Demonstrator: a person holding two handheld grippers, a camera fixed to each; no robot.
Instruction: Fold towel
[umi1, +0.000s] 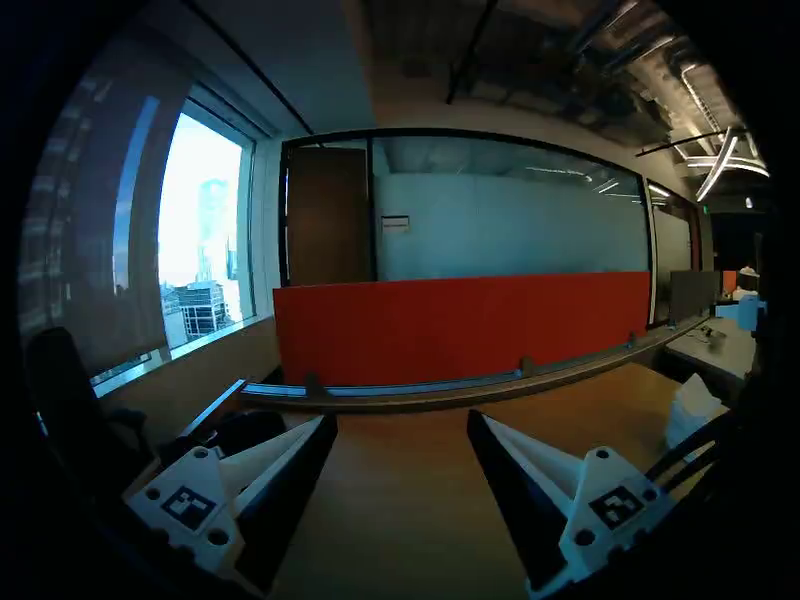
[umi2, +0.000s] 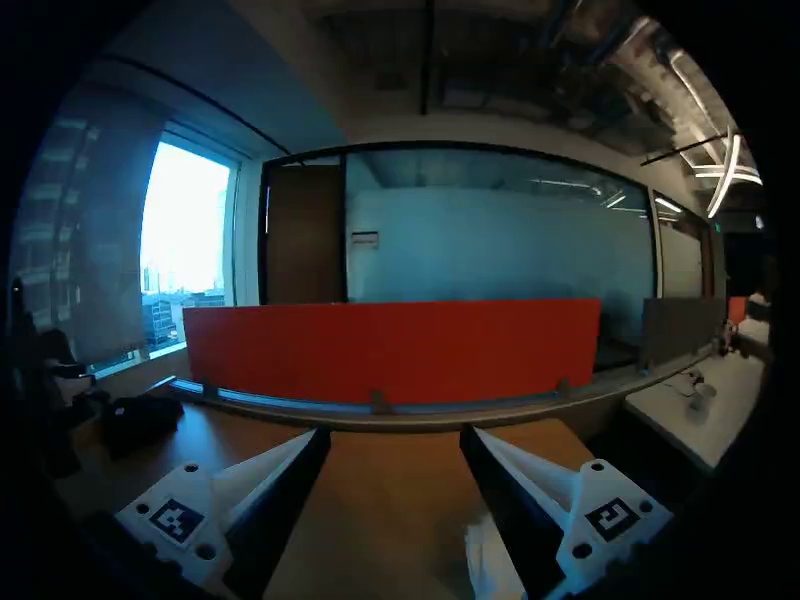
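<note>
Fingers (umi1: 270, 470) of the left gripper (umi1: 400, 416) stand wide apart in the left gripper view, with nothing held between them. They hang over the wooden desk (umi1: 400, 500) and aim straight at the red partition (umi1: 460, 325) that runs along the desk's far edge. On the near side of that partition, off toward its right end, a crumpled white thing lies on the desk. It looks like the towel (umi1: 695, 405), though it is too far off to the side to be sure. It is well apart from this gripper's fingers. Behind the partition rises a glass wall (umi1: 510, 220), and past the partition's left end a bright window (umi1: 200, 250) shows.

In the right gripper view, the right gripper (umi2: 395, 431) also faces the red partition (umi2: 390, 350), and its fingers (umi2: 540, 480) are spread just as wide and grip nothing. On the near side of the partition, low between these fingers and just beside the inner edge of the right-hand one, a blurred white patch of the towel (umi2: 488, 555) lies on the desk (umi2: 390, 500). Whether the finger touches it cannot be told. Near the partition's left end a dark bag-like thing (umi2: 140, 420) sits on the desk.
</note>
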